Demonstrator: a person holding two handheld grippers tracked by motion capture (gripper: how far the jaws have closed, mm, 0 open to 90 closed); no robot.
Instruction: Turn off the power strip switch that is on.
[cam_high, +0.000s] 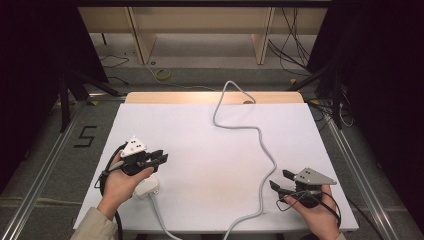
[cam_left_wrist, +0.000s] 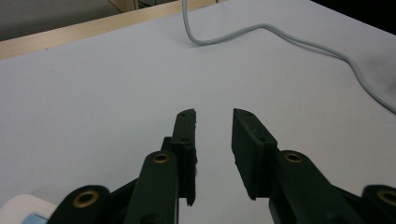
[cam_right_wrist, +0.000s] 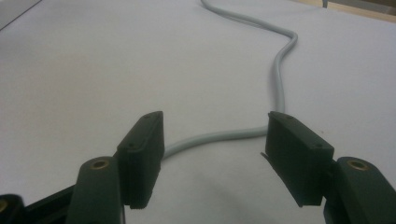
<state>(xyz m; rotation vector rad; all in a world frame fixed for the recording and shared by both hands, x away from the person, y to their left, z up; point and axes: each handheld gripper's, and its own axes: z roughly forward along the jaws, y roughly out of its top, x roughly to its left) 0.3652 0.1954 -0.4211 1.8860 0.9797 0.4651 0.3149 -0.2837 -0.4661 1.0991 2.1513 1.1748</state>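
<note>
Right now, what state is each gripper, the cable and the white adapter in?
left gripper: open, nothing between its jaws.
right gripper: open wide, pads clear of the cable.
grey cable: loose, snaking across the white table, unheld.
white power adapter: lying flat on the table beside the left hand, unheld.

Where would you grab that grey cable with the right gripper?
Probably on the low bend of the cable just ahead of the open right gripper. It lies flat on the table and runs crosswise between the jaws there, so come straight down from above, one jaw on each side.
</note>
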